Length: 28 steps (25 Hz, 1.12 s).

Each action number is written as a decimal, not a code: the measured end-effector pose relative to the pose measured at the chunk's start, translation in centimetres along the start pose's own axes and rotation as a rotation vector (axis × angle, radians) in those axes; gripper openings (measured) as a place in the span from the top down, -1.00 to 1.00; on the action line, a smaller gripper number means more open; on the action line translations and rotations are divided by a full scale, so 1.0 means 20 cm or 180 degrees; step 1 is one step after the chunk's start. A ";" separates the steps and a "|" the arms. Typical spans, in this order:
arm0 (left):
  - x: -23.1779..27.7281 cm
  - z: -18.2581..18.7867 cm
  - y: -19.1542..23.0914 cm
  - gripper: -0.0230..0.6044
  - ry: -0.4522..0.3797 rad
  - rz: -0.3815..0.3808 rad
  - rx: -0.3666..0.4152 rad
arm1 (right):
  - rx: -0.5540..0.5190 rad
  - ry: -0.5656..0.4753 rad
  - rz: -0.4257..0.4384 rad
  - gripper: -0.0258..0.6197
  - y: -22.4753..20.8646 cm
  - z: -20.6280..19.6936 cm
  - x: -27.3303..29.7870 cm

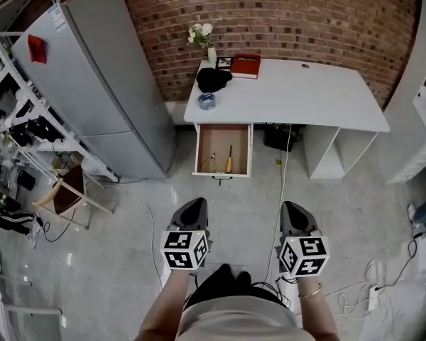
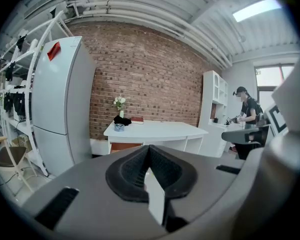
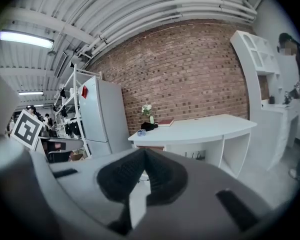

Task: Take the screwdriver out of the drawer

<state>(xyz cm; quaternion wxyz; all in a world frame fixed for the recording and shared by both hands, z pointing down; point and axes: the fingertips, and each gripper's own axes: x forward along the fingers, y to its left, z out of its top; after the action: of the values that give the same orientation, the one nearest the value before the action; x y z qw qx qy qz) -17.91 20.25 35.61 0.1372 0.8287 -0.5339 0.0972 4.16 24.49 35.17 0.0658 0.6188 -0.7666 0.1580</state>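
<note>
Low over the pale floor [image 1: 252, 204], the left gripper [image 1: 194, 204] and right gripper [image 1: 292, 207] are held side by side, level with each other, both tipped slightly downward and aimed at the white worktop [image 1: 305, 94]. Each has its jaws pressed together on nothing. Well ahead of them, the drawer [image 1: 214, 142] under the worktop's left end stands pulled out, and the yellow-handled screwdriver [image 1: 228, 160] lies inside it. A grey fridge [image 1: 106, 84] stands left of the worktop against a brick wall [image 1: 284, 9].
</note>
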 end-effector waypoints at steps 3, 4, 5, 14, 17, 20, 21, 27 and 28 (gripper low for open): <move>-0.02 0.01 -0.01 0.87 -0.0034 0.0012 0.0005 | 0.0009 -0.0010 -0.0013 0.92 -0.01 0.00 -0.02; -0.02 0.01 -0.02 0.82 -0.0043 0.0007 0.0006 | 0.0015 -0.0013 -0.0017 0.92 -0.01 0.00 -0.03; -0.02 0.02 -0.03 0.80 -0.0049 -0.0001 0.0006 | 0.0019 -0.0017 -0.0020 0.92 -0.01 0.01 -0.03; 0.05 0.00 0.00 0.53 -0.0023 -0.0020 -0.0033 | 0.0064 0.0009 -0.0053 0.92 -0.05 -0.01 0.02; 0.11 0.01 0.03 0.45 0.0007 -0.0004 -0.0057 | 0.0079 0.0043 -0.0070 0.92 -0.07 -0.01 0.07; 0.20 0.02 0.09 0.43 0.0035 0.0014 -0.0084 | 0.0083 0.0064 -0.0084 0.92 -0.09 0.01 0.15; 0.24 0.02 0.11 0.41 0.0044 0.0021 -0.0096 | 0.0080 0.0065 -0.0089 0.92 -0.09 0.02 0.19; 0.51 0.05 0.25 0.38 0.0086 0.0036 -0.0136 | 0.0031 0.0065 -0.0139 0.92 -0.17 0.09 0.44; 0.56 0.07 0.27 0.38 0.0098 0.0034 -0.0147 | 0.0020 0.0077 -0.0144 0.92 -0.18 0.11 0.49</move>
<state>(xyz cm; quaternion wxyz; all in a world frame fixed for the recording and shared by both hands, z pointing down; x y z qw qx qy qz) -18.31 8.10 38.45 0.1640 0.8209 -0.5382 0.0983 5.73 13.91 36.61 0.0766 0.6343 -0.7511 0.1664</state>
